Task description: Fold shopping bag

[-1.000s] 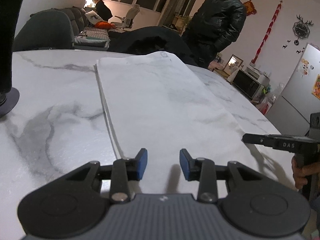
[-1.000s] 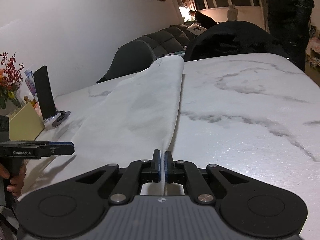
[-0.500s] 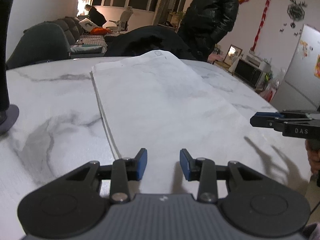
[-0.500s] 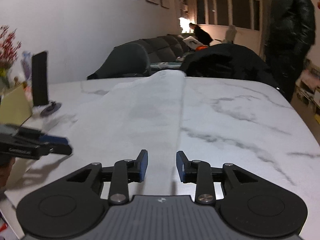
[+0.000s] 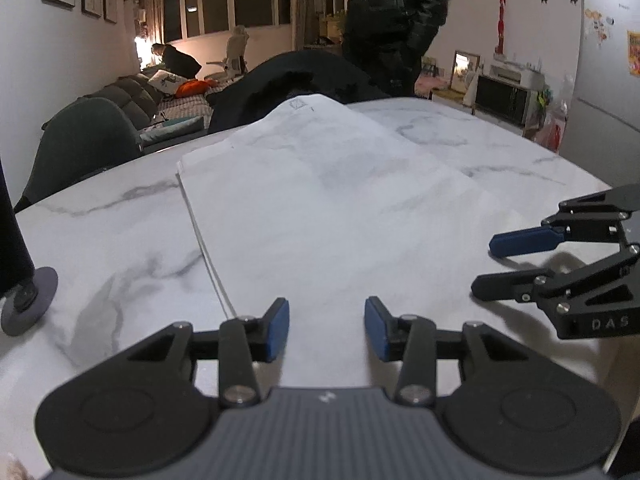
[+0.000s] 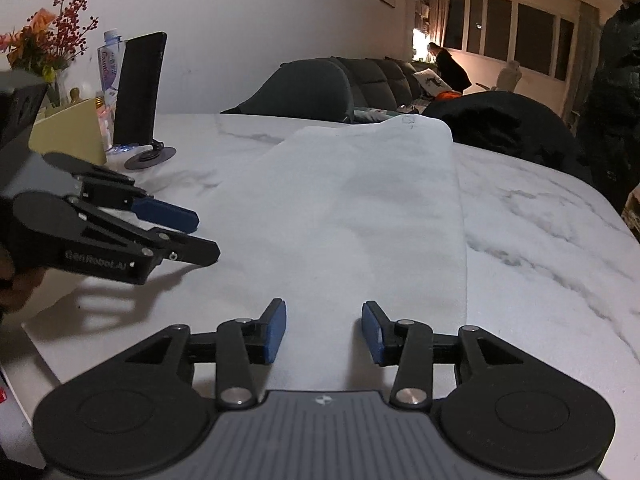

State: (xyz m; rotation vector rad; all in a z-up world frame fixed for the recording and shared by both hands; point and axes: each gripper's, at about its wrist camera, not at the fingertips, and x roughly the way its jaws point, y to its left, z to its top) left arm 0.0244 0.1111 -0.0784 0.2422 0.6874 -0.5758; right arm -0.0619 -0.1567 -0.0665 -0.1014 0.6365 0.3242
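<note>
The white shopping bag (image 5: 320, 200) lies flat on the marble table (image 5: 112, 248), folded lengthwise into a long strip that runs away from me; in the right wrist view the bag (image 6: 360, 216) reaches the far table edge. My left gripper (image 5: 326, 328) hovers open over the bag's near end, nothing between its blue pads. My right gripper (image 6: 323, 332) is open above the same near end. Each gripper shows in the other's view: the right gripper (image 5: 496, 268) at the right, the left gripper (image 6: 204, 236) at the left, both open.
A phone on a round stand (image 6: 138, 96), a yellow box (image 6: 68, 132), a bottle and flowers (image 6: 48, 48) sit at the table's left. Dark chairs (image 6: 304, 88) and a black coat (image 5: 296, 88) line the far edge. A person in a black jacket (image 5: 396, 20) stands beyond.
My right gripper was shut on the bag's right edge a second ago; it let go, opened and swung left over the bag. The bag now lies flat. The left gripper stayed open.
</note>
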